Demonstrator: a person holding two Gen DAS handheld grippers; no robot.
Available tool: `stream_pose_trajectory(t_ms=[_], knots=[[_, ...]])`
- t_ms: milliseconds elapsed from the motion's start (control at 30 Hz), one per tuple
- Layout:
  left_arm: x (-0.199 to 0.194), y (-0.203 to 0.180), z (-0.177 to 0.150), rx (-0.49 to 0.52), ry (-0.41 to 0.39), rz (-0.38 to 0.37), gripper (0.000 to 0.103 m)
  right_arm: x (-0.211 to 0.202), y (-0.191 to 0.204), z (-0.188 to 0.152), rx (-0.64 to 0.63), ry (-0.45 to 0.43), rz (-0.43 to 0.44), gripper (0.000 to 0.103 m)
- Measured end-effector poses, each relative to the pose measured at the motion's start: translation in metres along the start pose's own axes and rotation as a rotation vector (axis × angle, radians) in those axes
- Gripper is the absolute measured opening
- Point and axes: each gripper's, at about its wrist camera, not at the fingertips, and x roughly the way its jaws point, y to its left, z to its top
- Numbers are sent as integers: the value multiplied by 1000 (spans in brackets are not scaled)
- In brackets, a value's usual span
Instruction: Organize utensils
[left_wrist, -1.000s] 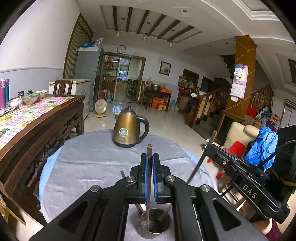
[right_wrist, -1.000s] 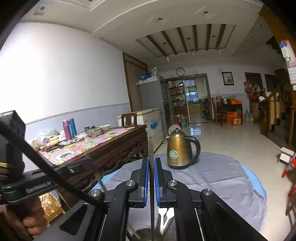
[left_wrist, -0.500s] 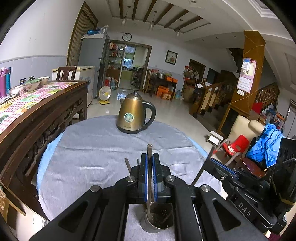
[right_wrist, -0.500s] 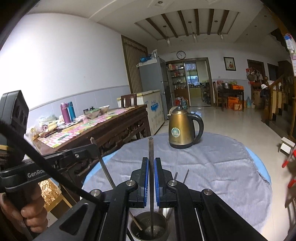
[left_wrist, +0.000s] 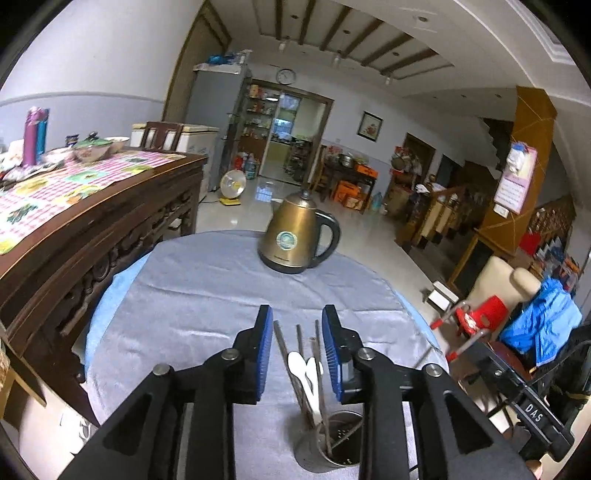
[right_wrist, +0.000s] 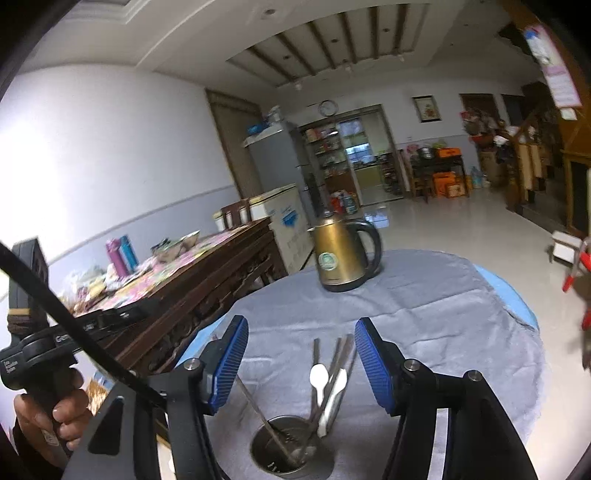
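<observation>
A round metal utensil holder (left_wrist: 334, 445) stands on the grey tablecloth near the table's front edge; it also shows in the right wrist view (right_wrist: 291, 450). Metal chopsticks (left_wrist: 282, 341) and white spoons (left_wrist: 297, 363) stand in it, leaning back; the spoons (right_wrist: 319, 376) and chopsticks (right_wrist: 341, 350) show in the right wrist view too. My left gripper (left_wrist: 297, 319) is open and empty just above the holder. My right gripper (right_wrist: 301, 330) is open and empty above it, wider apart.
A gold electric kettle (left_wrist: 297, 236) stands at the far side of the round table (left_wrist: 177, 295). A dark wooden sideboard (left_wrist: 92, 218) with a checked cloth and dishes stands to the left. A red chair (left_wrist: 476, 317) and blue clothes (left_wrist: 543, 321) are to the right.
Both grippers were shut on a chopstick each, lowered them into the holder, and have now opened and let go. The chopsticks rest in the holder.
</observation>
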Motion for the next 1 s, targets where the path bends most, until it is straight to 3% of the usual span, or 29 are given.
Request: stream_pose_trajectory(t_ms=[100, 333, 533, 667, 733, 800, 1000], knots=[[4, 10, -1, -23, 5, 23, 36, -1, -18, 0, 63, 6, -3, 62], [19, 32, -7, -60, 39, 74, 37, -16, -43, 7, 144, -50, -31, 62], [44, 55, -22, -86, 112, 135, 37, -5, -74, -4, 254, 0, -65, 62], [71, 64, -35, -81, 190, 158, 37, 12, -92, -17, 293, 80, -79, 60], [86, 68, -44, -82, 232, 161, 37, 26, -98, -22, 297, 139, -70, 49], [99, 72, -51, -84, 266, 163, 37, 43, -105, -32, 308, 198, -57, 44], [146, 73, -69, -87, 377, 130, 37, 101, -121, -61, 310, 369, 18, 44]])
